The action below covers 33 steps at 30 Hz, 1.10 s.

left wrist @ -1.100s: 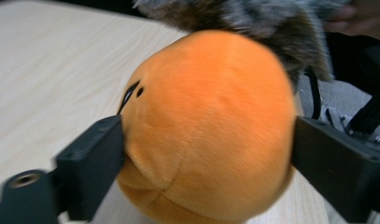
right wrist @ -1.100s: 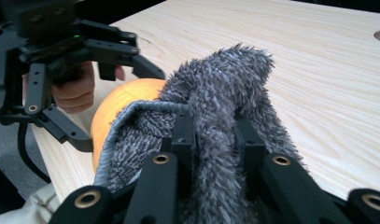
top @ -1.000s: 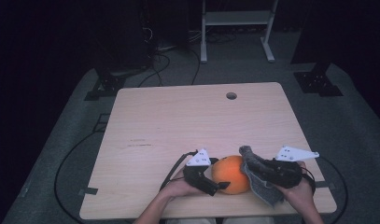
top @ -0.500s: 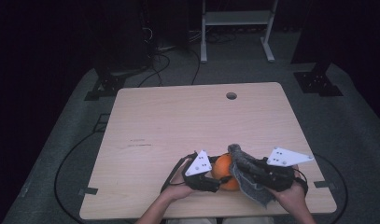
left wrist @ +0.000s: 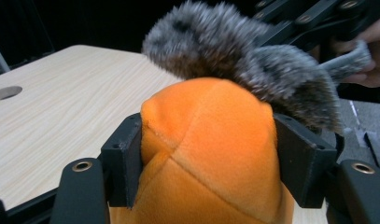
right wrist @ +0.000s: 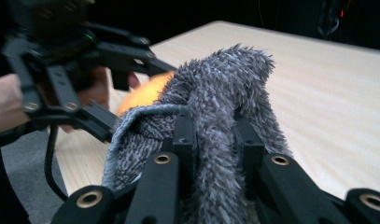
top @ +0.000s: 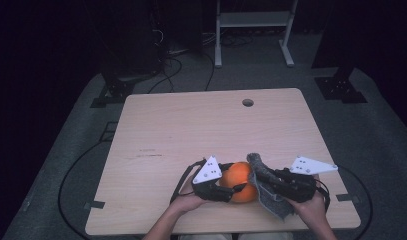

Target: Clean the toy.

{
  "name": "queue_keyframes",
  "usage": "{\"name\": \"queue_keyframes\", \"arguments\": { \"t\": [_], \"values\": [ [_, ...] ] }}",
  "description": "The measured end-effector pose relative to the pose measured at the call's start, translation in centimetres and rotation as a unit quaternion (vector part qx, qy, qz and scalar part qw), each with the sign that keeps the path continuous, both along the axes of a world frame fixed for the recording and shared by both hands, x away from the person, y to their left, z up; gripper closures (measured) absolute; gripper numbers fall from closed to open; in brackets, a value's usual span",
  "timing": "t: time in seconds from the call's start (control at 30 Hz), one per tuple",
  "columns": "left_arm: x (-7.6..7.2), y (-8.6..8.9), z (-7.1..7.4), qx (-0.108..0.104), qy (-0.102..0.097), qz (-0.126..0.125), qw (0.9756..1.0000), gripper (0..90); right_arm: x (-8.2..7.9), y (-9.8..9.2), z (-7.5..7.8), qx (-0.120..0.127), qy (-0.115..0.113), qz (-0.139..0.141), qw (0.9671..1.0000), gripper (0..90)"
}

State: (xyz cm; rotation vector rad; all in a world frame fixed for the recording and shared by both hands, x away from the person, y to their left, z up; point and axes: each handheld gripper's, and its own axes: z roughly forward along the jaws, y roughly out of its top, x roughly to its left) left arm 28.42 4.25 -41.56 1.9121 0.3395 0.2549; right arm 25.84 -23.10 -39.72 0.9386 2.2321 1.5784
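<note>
jaws first: our left gripper (left wrist: 206,154) has just been closing and now clamps the orange plush ball (left wrist: 211,154), one black pad pressed into each flank. our right gripper (right wrist: 215,140) has its jaws pinched tight on the grey fuzzy cloth (right wrist: 220,116), pile bulging out between and above them. from the high view we see the ball (top: 239,181) near the front edge of the wooden table (top: 191,130), caught between both hands. the cloth (top: 265,186) drapes against the ball's right side, its furry tip brushing over the top. a round hole (top: 248,102) sits near the table's far edge.
</note>
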Motion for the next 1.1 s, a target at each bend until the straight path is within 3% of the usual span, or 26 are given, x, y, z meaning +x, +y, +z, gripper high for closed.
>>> {"name": "queue_keyframes", "arguments": {
  "t": [0.1,0.23,0.33,0.47,0.53,0.6,0.7,0.77,0.9,1.03,1.1],
  "values": [
    [0.1,-0.1,-0.6,-0.003,0.012,-0.01,0.9999,23.5,0.6,-0.1,-1.8,-0.005,0.035,0.007,0.9994,74.1],
    [0.8,0.6,-0.3,-0.012,0.035,-0.002,0.9993,13.5,0.6,-0.4,-1.9,-0.009,0.034,0.006,0.9994,74.0],
    [1.2,0.5,-1.3,-0.007,0.056,-0.014,0.9983,10.1,0.8,-0.6,-2.1,-0.004,0.037,0.003,0.9993,73.9],
    [1.2,0.6,-1.7,-0.011,0.045,-0.018,0.9988,10.8,1.2,-1.0,-2.3,-0.004,0.042,-0.004,0.9991,73.7],
    [1.0,0.4,-1.8,-0.012,0.027,-0.011,0.9995,17.9,1.1,-1.1,-2.2,-0.007,0.04,-0.01,0.9991,74.0],
    [0.6,-0.1,-2.0,-0.008,0.006,-0.001,1.0,23.1,0.7,-0.9,-1.4,-0.009,0.03,-0.014,0.9994,74.2],
    [-0.2,-1.2,-1.8,0.008,-0.014,0.001,0.9999,24.1,0.1,0.2,0.0,0.003,0.007,0.004,1.0,74.2],
    [-0.4,-1.3,-1.5,0.015,-0.011,-0.008,0.9998,21.1,-0.2,1.0,0.4,-0.011,-0.005,0.01,0.9999,74.2],
    [0.2,-0.1,-1.1,0.005,0.009,-0.039,0.9992,17.6,0.3,0.2,-0.7,-0.003,0.011,0.009,0.9999,74.1],
    [0.7,0.0,-1.3,0.027,0.021,-0.028,0.999,9.9,0.6,-0.5,-1.0,-0.003,0.018,0.003,0.9998,74.1],
    [0.6,-0.3,-1.8,0.03,0.024,-0.033,0.9987,11.6,0.6,-0.6,-0.9,-0.006,0.018,0.001,0.9998,73.9]
  ]
}}
